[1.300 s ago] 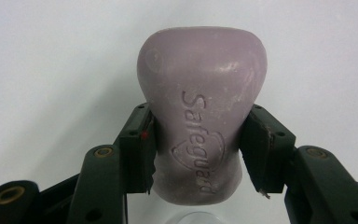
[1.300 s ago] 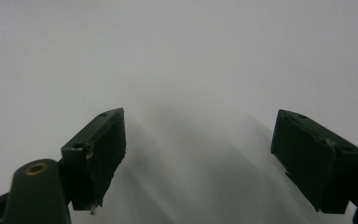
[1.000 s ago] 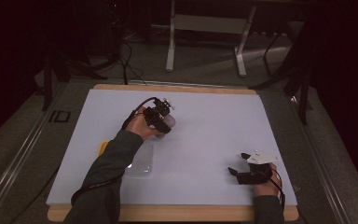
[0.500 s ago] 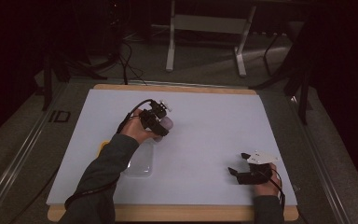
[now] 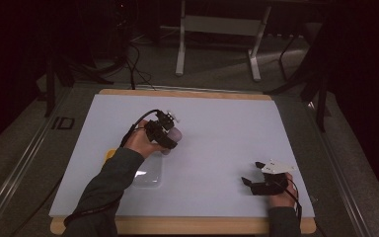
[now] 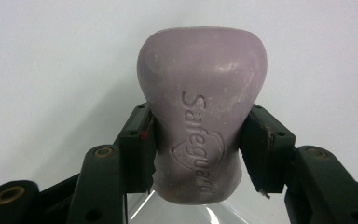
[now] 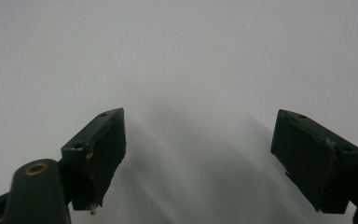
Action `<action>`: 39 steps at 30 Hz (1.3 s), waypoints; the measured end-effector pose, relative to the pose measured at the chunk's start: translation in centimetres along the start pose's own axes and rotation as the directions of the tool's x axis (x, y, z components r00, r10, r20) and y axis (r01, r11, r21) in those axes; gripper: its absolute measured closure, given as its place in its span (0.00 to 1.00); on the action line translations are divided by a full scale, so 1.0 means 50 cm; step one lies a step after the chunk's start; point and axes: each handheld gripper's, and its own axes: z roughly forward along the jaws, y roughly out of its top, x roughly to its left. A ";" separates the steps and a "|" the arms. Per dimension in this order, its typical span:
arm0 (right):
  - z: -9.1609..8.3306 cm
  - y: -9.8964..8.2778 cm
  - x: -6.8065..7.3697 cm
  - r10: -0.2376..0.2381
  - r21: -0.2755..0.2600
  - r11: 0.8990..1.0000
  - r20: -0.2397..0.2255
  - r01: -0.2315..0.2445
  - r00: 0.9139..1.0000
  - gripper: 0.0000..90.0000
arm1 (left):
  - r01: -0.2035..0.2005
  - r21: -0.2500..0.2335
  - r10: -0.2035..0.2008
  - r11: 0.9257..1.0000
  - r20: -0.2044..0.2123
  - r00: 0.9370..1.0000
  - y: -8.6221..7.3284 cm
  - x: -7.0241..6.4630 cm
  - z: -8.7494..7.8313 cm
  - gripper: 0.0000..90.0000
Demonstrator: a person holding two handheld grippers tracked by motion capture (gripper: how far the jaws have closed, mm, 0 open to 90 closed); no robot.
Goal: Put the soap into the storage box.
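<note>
A lilac bar of soap (image 6: 200,112) with a stamped brand name is pinched at its waist between the two black pads of my left gripper (image 6: 198,151). From above, that left gripper (image 5: 169,137) holds the soap (image 5: 173,134) over the left middle of the white mat (image 5: 227,128). Just behind it toward the person lies a clear plastic soap dish (image 5: 148,173), whose edge also shows at the bottom of the left gripper view. My right gripper (image 5: 250,174) rests near the mat's front right, jaws wide apart with nothing between them (image 7: 200,154).
A small yellow thing (image 5: 109,154) peeks out beside the left sleeve next to the clear soap dish. The mat lies on a wooden board (image 5: 187,226). Beyond the table stand metal frame legs (image 5: 217,44) and cables on a dark floor.
The left hand has carried the soap slightly leftward and a touch away from the person. The right gripper has stayed put.
</note>
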 end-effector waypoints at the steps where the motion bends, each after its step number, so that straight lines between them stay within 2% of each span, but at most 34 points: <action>1: 0.000 0.000 0.000 0.000 0.000 1.000 0.000 0.000 1.000 0.20 | -0.001 0.002 0.001 1.000 0.000 1.000 -0.002 0.000 -0.001 0.55; 14: 0.000 0.000 0.001 0.001 0.001 1.000 0.001 -0.001 1.000 0.20 | 0.008 -0.004 -0.008 1.000 -0.009 1.000 -0.027 -0.008 -0.028 0.55; 24: 0.000 0.000 0.001 -0.001 0.002 1.000 0.002 0.001 1.000 0.20 | 0.027 -0.009 -0.028 1.000 -0.020 0.999 -0.054 -0.002 -0.050 0.55; 39: 0.000 0.000 0.001 -0.003 0.003 1.000 0.003 0.003 1.000 0.20 | 0.032 -0.010 -0.033 0.999 -0.026 0.999 -0.081 -0.006 -0.065 0.55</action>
